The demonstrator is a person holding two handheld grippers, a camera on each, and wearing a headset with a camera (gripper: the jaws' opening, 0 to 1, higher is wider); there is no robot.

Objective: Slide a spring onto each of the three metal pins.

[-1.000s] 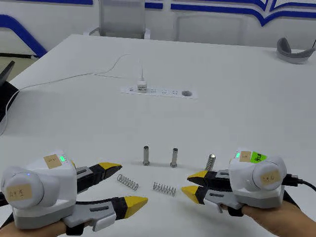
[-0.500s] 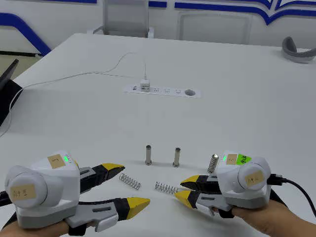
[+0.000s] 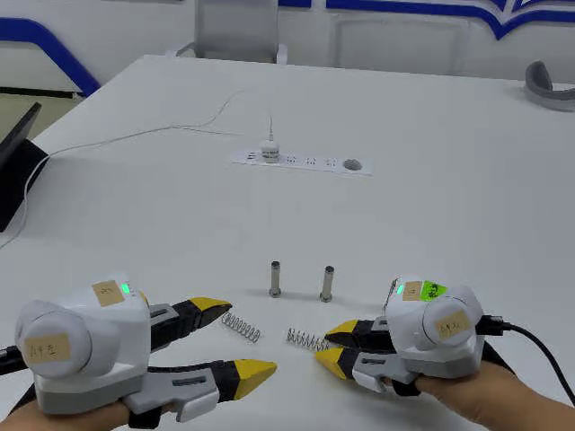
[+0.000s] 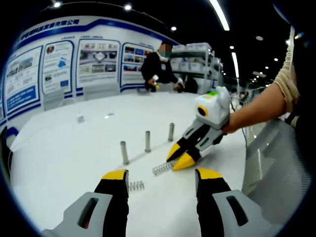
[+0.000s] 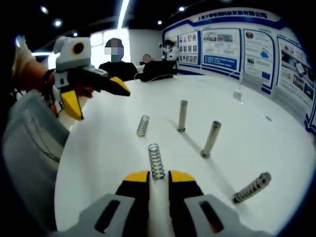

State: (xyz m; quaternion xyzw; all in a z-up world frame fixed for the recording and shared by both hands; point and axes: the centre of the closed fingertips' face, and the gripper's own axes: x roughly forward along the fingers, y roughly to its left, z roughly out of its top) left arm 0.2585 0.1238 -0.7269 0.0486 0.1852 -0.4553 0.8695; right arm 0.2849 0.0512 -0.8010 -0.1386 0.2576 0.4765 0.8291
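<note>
Two bare metal pins [image 3: 275, 278] [image 3: 328, 283] stand upright on the white table [image 3: 431, 197]. A third pin [image 5: 252, 187] wears a spring and is partly hidden behind my right gripper in the head view. Two loose springs lie flat: one [image 3: 241, 327] in front of my left gripper [image 3: 244, 338], the other [image 3: 305, 339] just ahead of my right gripper [image 3: 324, 346]. In the right gripper view that spring [image 5: 156, 160] runs up to the narrow gap between the yellow tips, which hold nothing. My left gripper [image 4: 162, 175] stands wide open, with the nearer spring [image 4: 136, 185] just beyond it.
A white power strip [image 3: 301, 162] with a plug and a trailing cable lies in the middle of the table. A grey curved object [image 3: 548, 85] sits at the far right, a dark object [image 3: 18, 162] at the left edge, a chair [image 3: 235, 31] behind. People sit in the background.
My right gripper has moved left, and its tips are now at the end of the right-hand loose spring. The left gripper has stayed put. The head camera has tilted a little.
</note>
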